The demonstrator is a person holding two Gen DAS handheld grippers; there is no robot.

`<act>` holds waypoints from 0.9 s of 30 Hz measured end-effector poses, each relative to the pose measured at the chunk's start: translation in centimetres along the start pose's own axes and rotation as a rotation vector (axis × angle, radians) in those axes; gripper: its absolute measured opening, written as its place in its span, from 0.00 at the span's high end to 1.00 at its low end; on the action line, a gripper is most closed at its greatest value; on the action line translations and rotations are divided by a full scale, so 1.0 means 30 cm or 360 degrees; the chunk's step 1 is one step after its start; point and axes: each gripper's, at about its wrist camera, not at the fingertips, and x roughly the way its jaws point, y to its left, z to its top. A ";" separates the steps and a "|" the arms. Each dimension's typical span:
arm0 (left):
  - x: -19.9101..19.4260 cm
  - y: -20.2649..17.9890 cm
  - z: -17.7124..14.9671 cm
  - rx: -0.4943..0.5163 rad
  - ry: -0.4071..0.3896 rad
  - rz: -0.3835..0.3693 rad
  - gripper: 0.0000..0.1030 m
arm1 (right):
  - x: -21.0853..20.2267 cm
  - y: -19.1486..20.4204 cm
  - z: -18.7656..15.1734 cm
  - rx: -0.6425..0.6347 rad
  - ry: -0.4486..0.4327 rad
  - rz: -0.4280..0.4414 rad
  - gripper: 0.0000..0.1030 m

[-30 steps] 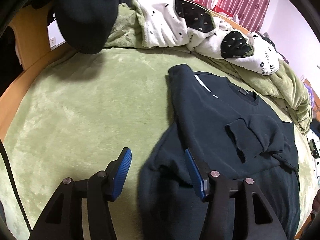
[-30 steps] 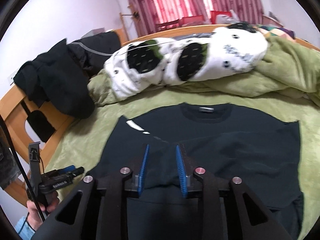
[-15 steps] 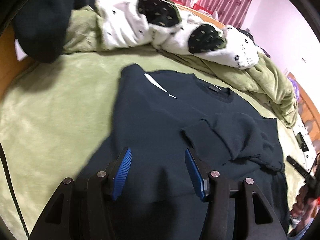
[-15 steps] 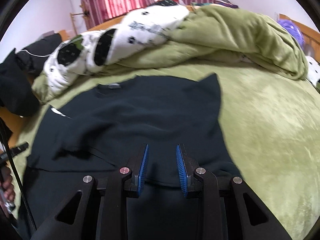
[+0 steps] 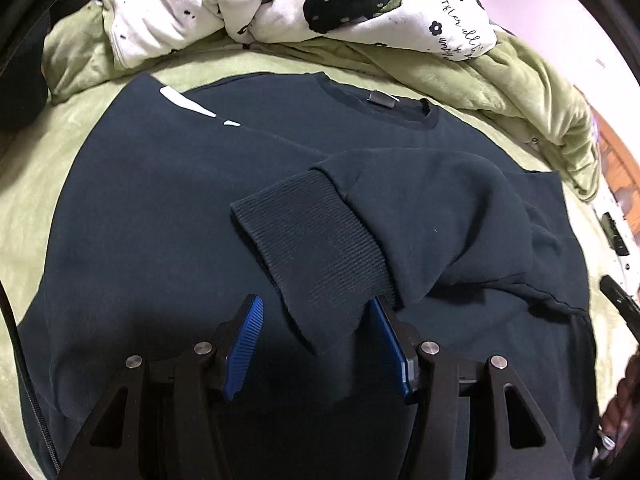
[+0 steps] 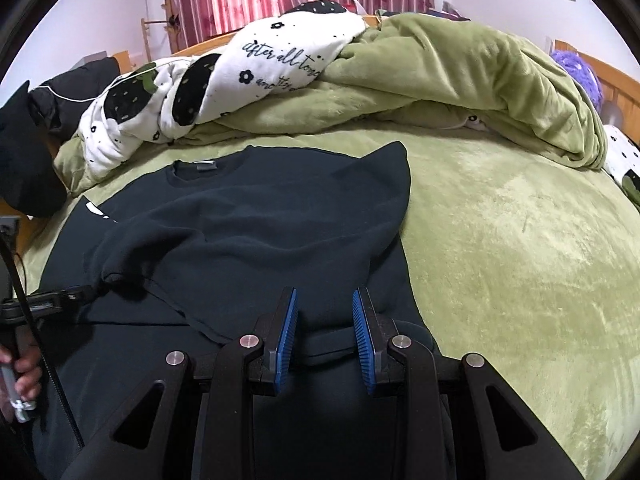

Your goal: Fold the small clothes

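Note:
A dark navy sweatshirt (image 5: 180, 208) lies flat on the green blanket, neck away from me. One sleeve is folded across its chest and ends in a ribbed cuff (image 5: 316, 248). My left gripper (image 5: 316, 308) is open just over that cuff, whose near corner lies between the blue pads; the left pad stands apart from it. In the right wrist view the sweatshirt (image 6: 260, 232) fills the left half. My right gripper (image 6: 324, 294) hangs over its right edge, jaws narrowly open with fabric below them. The left gripper (image 6: 52, 300) shows there at the far left, by the cuff.
A white quilt with black strawberries (image 5: 280, 8) and a heaped green duvet (image 6: 460, 72) lie behind the sweatshirt. Dark clothes (image 6: 24, 168) hang at the left. Bare green blanket (image 6: 520, 260) spreads to the right, up to the wooden bed frame (image 6: 624, 92).
My left gripper moved right from the sweatshirt's left edge to the folded sleeve's cuff and came lower. The right gripper swung to the shirt's right side, then held still. Jaw gaps are unchanged.

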 end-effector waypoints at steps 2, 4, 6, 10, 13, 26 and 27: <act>-0.003 -0.004 0.003 -0.0010 -0.0012 0.0013 0.50 | -0.002 -0.003 -0.003 0.0007 0.0003 0.0022 0.73; -0.015 -0.004 0.007 -0.0005 -0.0040 -0.0023 0.71 | 0.001 -0.008 -0.006 0.0009 0.0007 0.0026 0.73; -0.038 -0.001 0.006 0.0002 -0.0080 0.0007 0.88 | 0.005 -0.009 -0.009 0.0003 0.0012 0.0020 0.73; -0.112 0.025 0.018 0.0004 -0.0174 -0.0002 0.90 | -0.002 -0.018 -0.010 0.0012 -0.0001 0.0007 0.73; -0.177 0.045 0.052 0.0011 -0.0248 0.0018 0.91 | -0.007 -0.021 -0.010 0.0033 -0.0002 0.0013 0.73; -0.237 0.202 0.030 0.0064 -0.0305 0.0273 0.93 | 0.030 -0.047 -0.014 0.0100 0.0079 0.0011 0.73; -0.228 0.226 0.025 0.0027 -0.0286 0.0247 0.93 | 0.037 -0.047 -0.017 0.0100 0.0091 0.0003 0.73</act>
